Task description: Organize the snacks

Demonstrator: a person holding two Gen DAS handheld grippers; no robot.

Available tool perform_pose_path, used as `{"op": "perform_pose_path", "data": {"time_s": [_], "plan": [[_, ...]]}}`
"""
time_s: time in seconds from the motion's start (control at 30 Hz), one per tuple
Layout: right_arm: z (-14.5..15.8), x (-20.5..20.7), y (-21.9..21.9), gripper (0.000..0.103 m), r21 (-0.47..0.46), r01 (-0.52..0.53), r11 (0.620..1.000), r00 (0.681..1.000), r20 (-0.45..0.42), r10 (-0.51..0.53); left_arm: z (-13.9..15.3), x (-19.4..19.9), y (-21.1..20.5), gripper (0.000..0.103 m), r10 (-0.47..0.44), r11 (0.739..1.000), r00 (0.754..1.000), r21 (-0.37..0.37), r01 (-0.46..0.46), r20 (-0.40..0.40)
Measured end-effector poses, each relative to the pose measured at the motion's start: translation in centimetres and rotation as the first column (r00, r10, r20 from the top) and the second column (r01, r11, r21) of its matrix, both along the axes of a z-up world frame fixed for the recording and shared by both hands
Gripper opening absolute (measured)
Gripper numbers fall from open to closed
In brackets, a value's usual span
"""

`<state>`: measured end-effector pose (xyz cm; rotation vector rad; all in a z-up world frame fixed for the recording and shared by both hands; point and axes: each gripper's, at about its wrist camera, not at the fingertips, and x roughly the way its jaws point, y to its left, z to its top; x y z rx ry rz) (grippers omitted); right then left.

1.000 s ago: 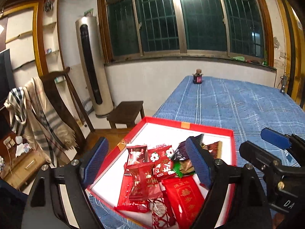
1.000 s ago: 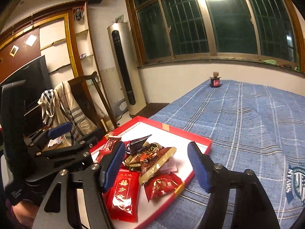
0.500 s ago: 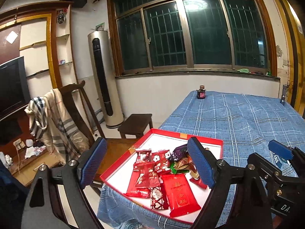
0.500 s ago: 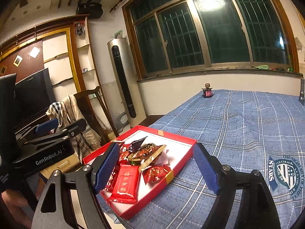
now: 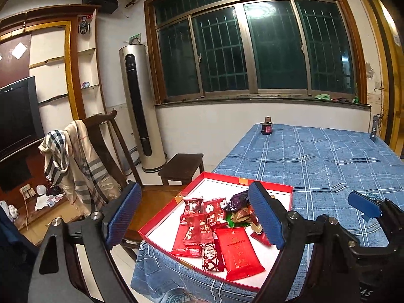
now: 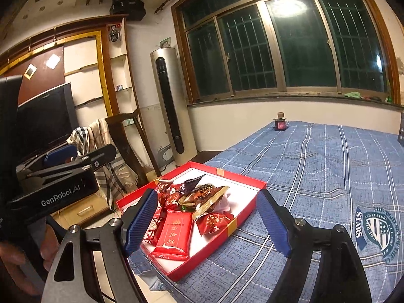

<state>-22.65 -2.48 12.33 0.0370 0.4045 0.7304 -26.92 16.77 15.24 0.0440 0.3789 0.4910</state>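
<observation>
Left wrist view: both grippers hang with jaws spread, holding nothing, over a red box [image 5: 272, 189] of snacks [image 5: 222, 229].
The left gripper [image 5: 194, 217] has just been opening its jaws; they stand wide, with nothing pressed between the blue pads [image 5: 123, 214], clear above the wrappers. The right gripper [image 6: 209, 224] has likewise just been opening; its jaws are wide and touch nothing. The box lies at the near corner of the blue checked tabletop [image 6: 328, 166], with the packets heaped at its near end.
</observation>
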Motion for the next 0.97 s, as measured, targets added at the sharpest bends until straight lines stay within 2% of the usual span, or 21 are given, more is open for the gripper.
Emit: {"op": "perform_pose_path", "data": {"time_s": [0.43, 0.97], "plan": [[-0.8, 0.5, 0.6, 0.082, -0.016, -0.016, 1.000, 1.000, -0.016, 0.015, 0.1, -0.4, -0.4, 0.088, -0.051, 0.999, 0.998, 0.003, 0.051, 0.037], [-1.6, 2.0, -0.6, 0.082, 0.024, 0.014, 1.000, 0.998, -0.069, -0.013, -0.4, 0.8, -2.2, 0.088, -0.166, 0.986, 0.986, -0.032, 0.166, 0.002]]}}
